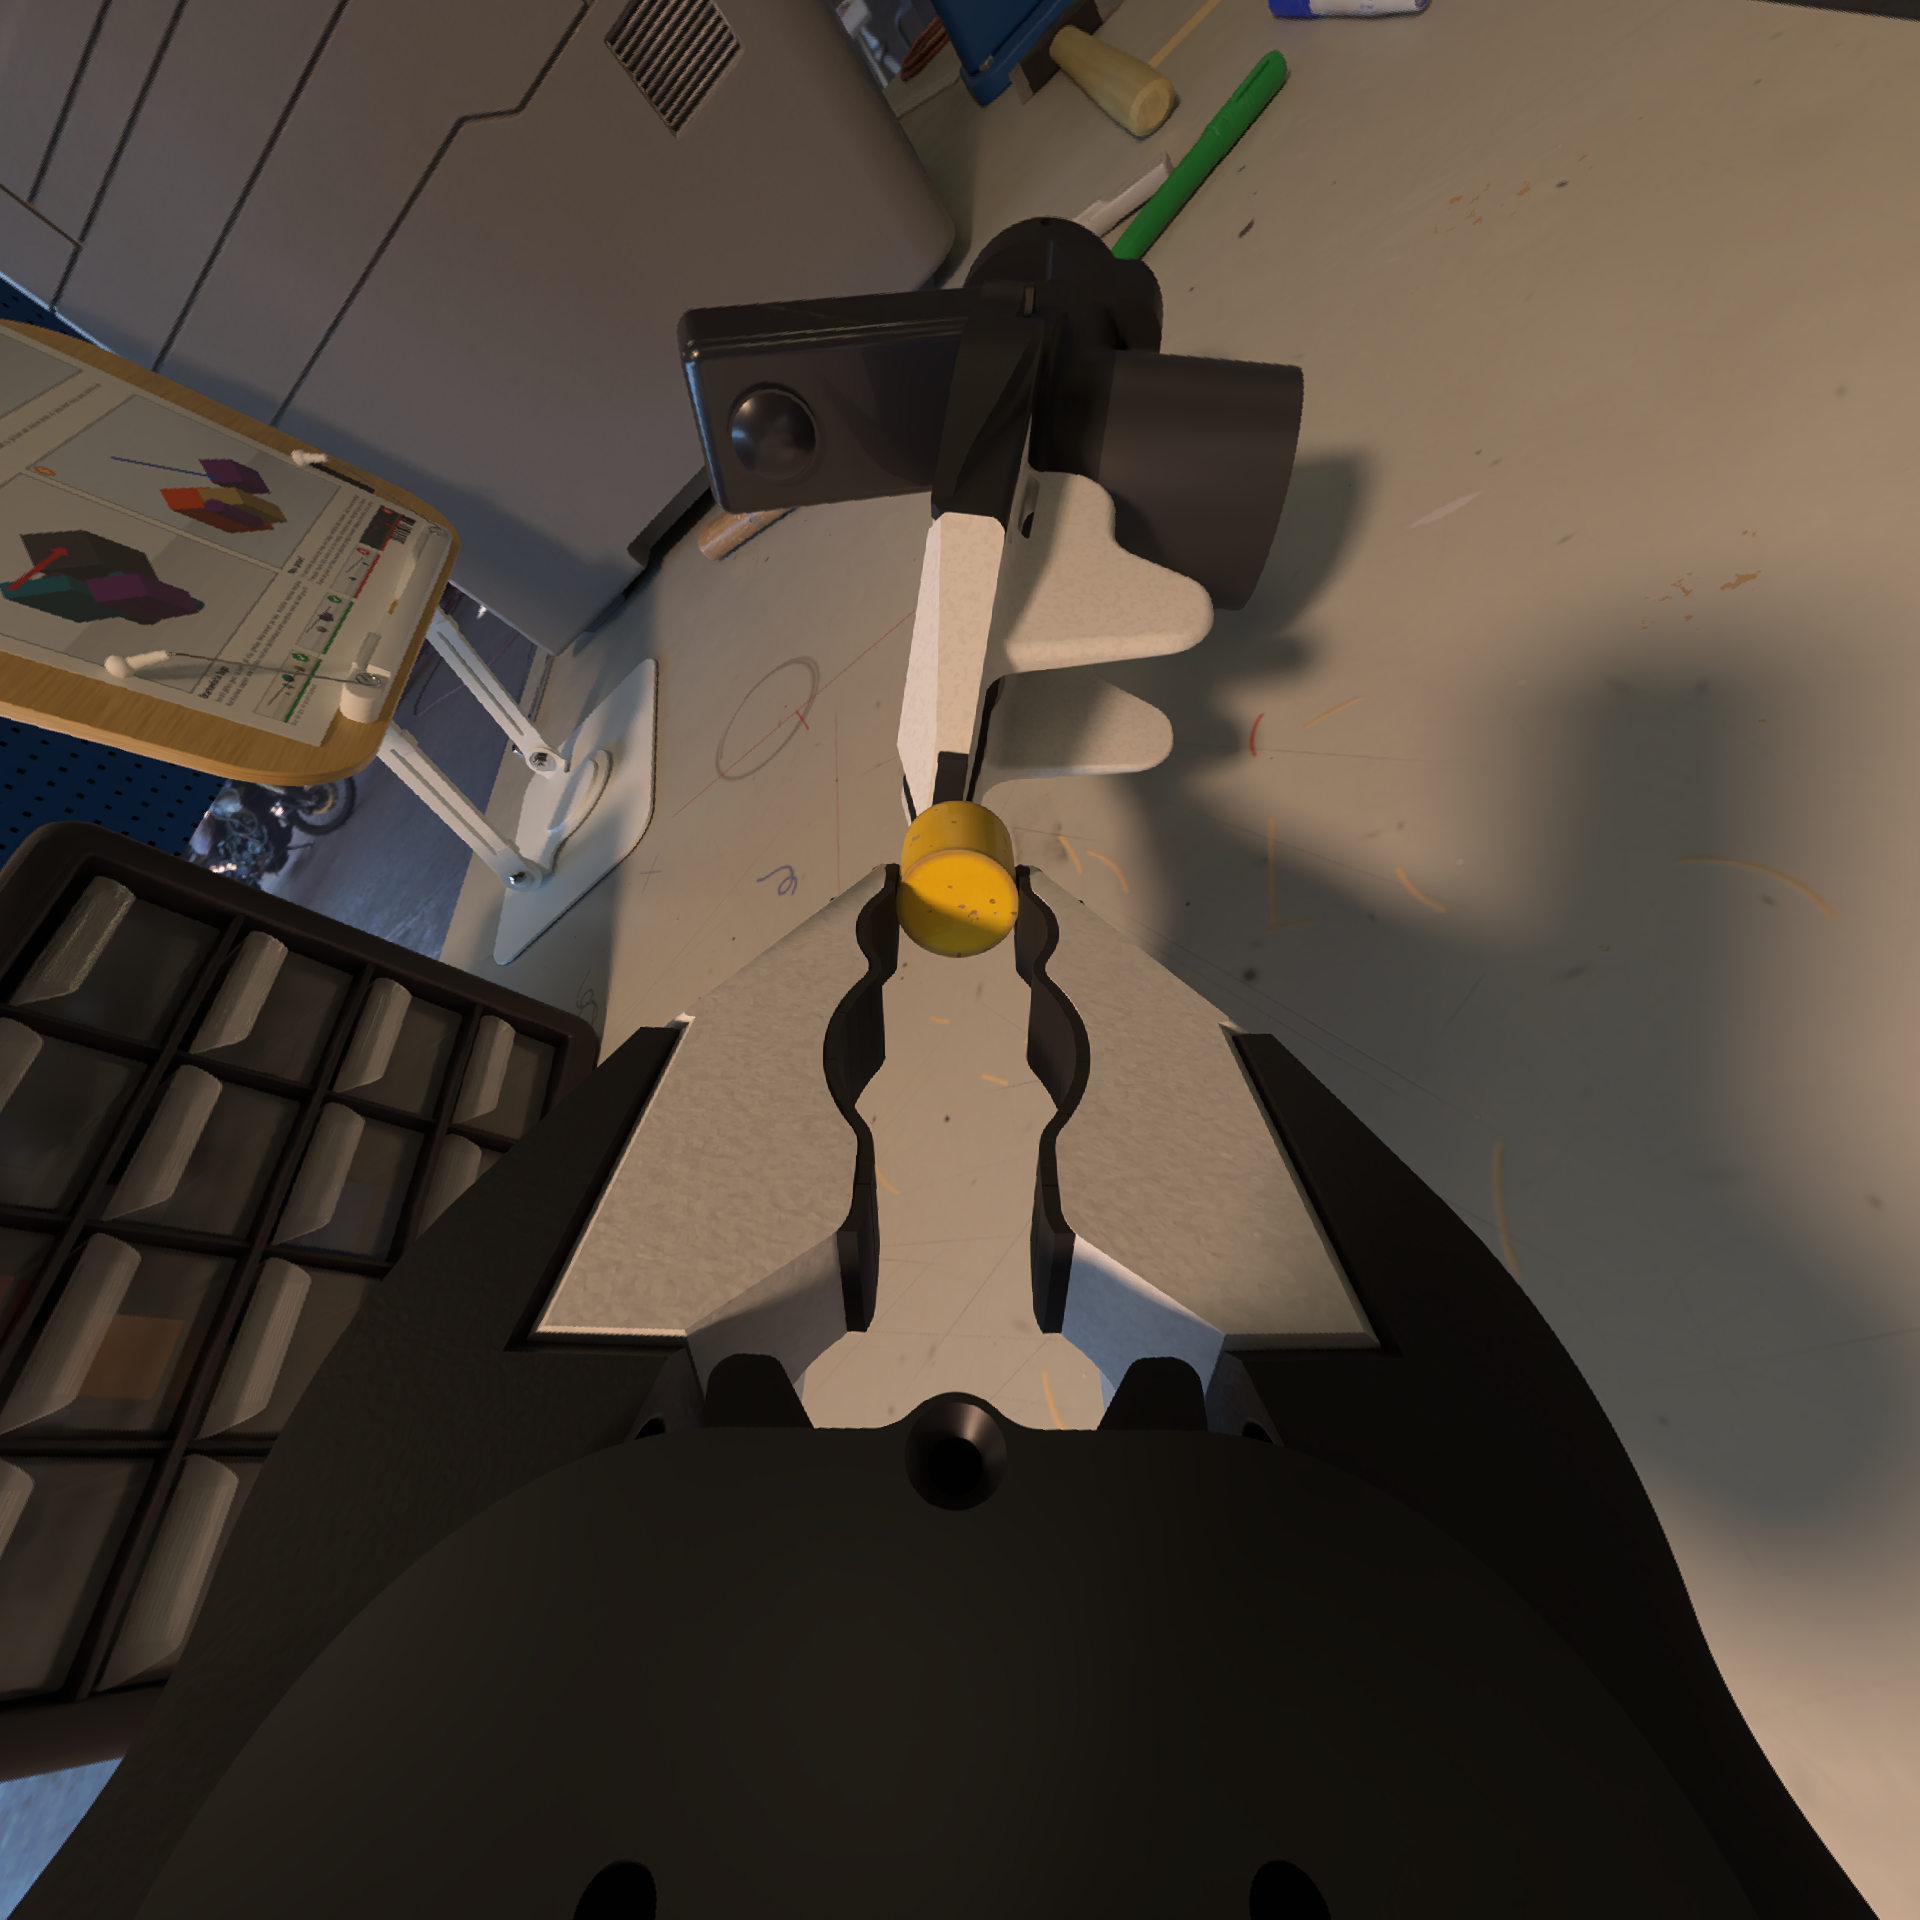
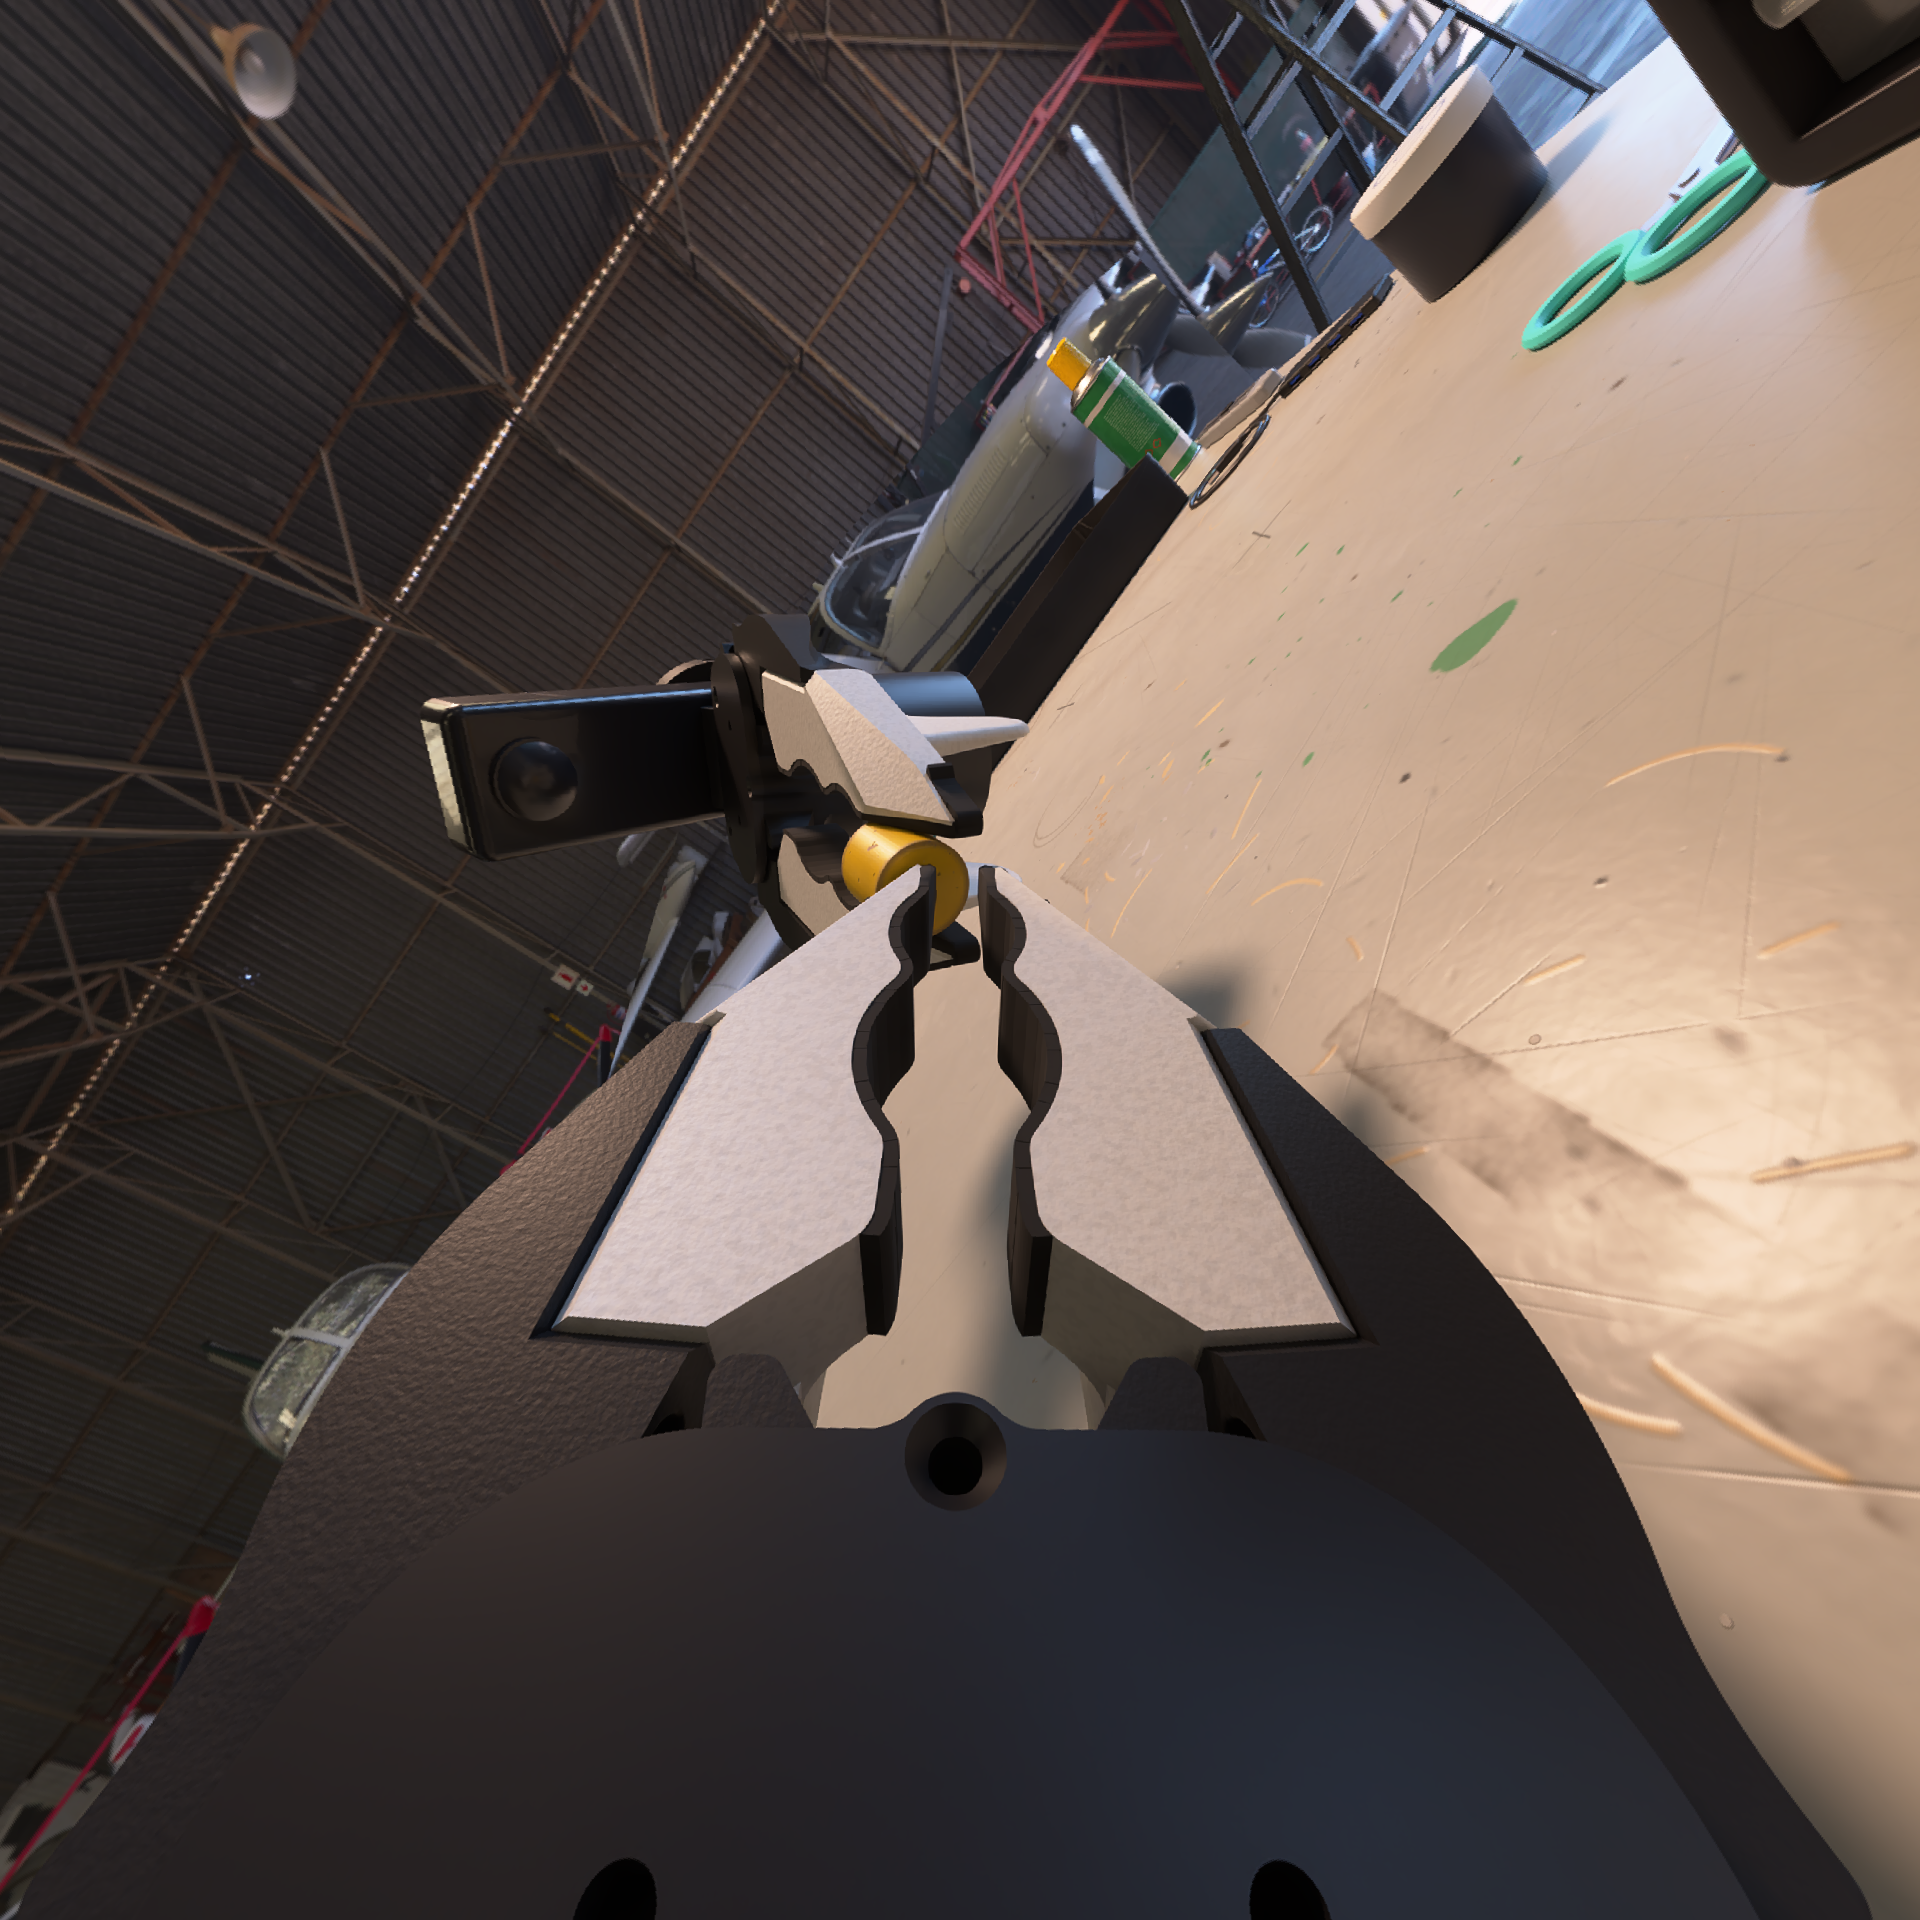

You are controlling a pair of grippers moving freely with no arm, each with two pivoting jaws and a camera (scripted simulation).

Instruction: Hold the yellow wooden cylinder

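The yellow wooden cylinder is short and is held above the pale table. In the left wrist view its flat end faces the camera. My left gripper is shut on its near end, with a fingertip pressed on each side. My right gripper comes in from the far side and grips the far end. In the right wrist view the cylinder lies sideways. My right gripper is shut on its pale end. The left gripper clamps the cylinder from above and below.
A black compartment tray is at the left, beside a wooden board on a white stand and a grey housing. A green marker lies far off. A green spray can, green rings and a round container stand on the table.
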